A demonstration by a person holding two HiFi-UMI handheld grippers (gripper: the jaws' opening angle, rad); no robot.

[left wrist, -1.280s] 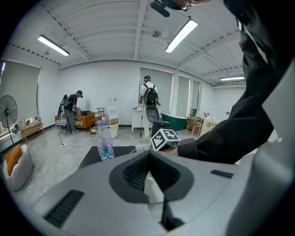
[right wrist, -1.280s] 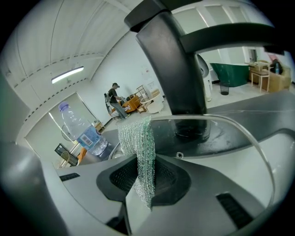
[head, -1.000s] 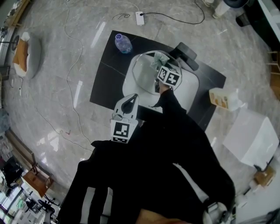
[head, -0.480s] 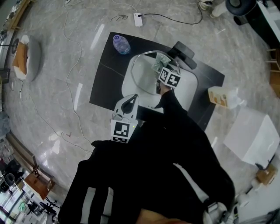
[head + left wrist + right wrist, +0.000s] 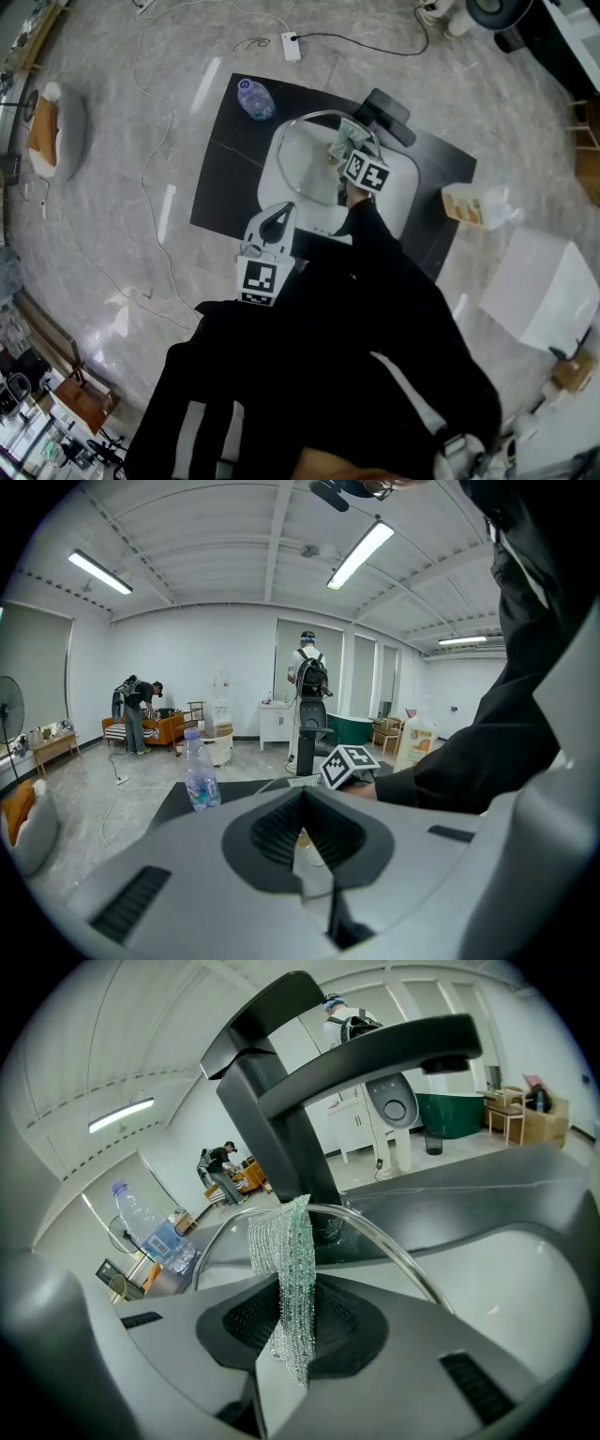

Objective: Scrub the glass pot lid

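The glass pot lid with a metal rim stands tilted in the white sink. My left gripper is shut on the lid's near edge; a thin pane of glass shows between the jaws of the left gripper. My right gripper is shut on a green mesh scrubbing cloth pressed against the lid's far side. In the right gripper view the cloth hangs up out of the right gripper, against the lid's rim.
A black faucet rises behind the sink, close over the cloth. A water bottle stands on the black mat at the far left. A jug and a white box sit right. Cables cross the floor.
The right gripper with the cloth has shifted slightly to the right along the lid. The left gripper keeps its hold in the same place.
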